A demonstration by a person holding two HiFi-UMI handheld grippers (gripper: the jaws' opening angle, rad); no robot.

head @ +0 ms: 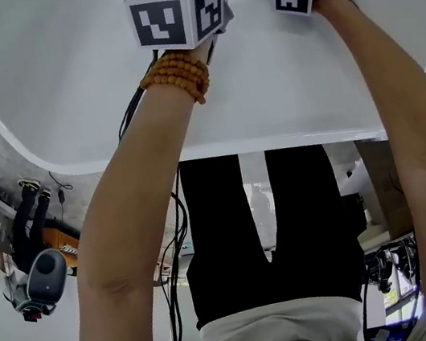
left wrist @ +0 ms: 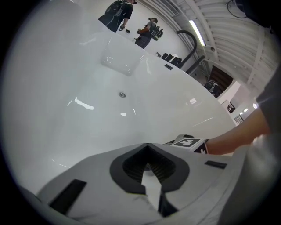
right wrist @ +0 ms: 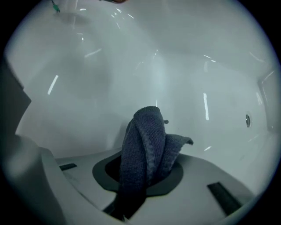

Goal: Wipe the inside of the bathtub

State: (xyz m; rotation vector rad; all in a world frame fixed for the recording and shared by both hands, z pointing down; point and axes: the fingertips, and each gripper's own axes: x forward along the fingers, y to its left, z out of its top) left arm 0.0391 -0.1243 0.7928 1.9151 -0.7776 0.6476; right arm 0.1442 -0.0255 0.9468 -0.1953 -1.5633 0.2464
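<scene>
Glossy white bathtub (head: pixel 59 86); dark blue cloth (right wrist: pixel 147 145) bunched upright inside.

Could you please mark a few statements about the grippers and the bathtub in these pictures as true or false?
1. The right gripper is shut on a dark blue cloth. True.
2. The left gripper holds a sponge. False: its jaws are together with nothing between them.
3. The bathtub is full of water. False: its white floor and drain lie bare.
4. A beaded bracelet sits on the left wrist. True.
5. Both grippers are outside the bathtub. False: both are over its inside.
</scene>
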